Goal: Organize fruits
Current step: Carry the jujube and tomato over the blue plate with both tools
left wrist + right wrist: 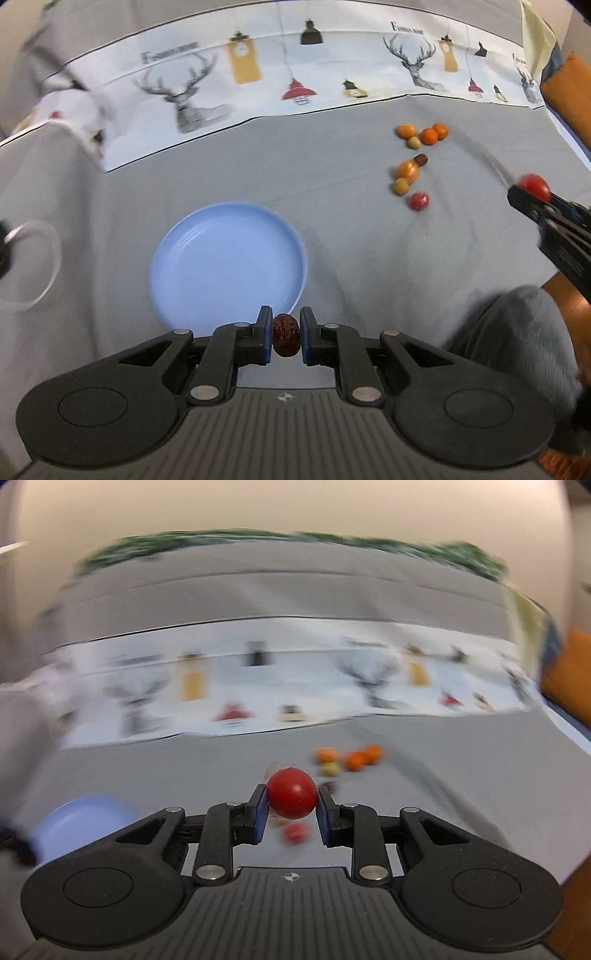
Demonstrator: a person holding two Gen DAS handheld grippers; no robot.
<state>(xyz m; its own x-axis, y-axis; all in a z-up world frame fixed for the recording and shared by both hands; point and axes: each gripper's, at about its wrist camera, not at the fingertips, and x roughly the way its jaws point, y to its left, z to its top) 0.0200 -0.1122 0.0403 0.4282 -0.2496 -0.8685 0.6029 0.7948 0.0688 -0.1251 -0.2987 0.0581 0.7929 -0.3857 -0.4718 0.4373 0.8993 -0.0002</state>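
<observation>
My left gripper (285,334) is shut on a wrinkled dark red date (285,335), held over the near rim of an empty light blue plate (207,280). My right gripper (291,805) is shut on a round red tomato (291,793); it also shows at the right edge of the left wrist view (532,192). Several small fruits lie loose on the grey cloth: oranges (430,136), green ones (400,186), a dark date (421,159) and a red one (419,200). The right wrist view is blurred; the plate (74,823) shows at its lower left.
A white printed cloth with deer and lamps (258,85) lies across the far side of the table. A clear round lid or ring (33,266) sits at the left. An orange object (569,92) is at the far right edge.
</observation>
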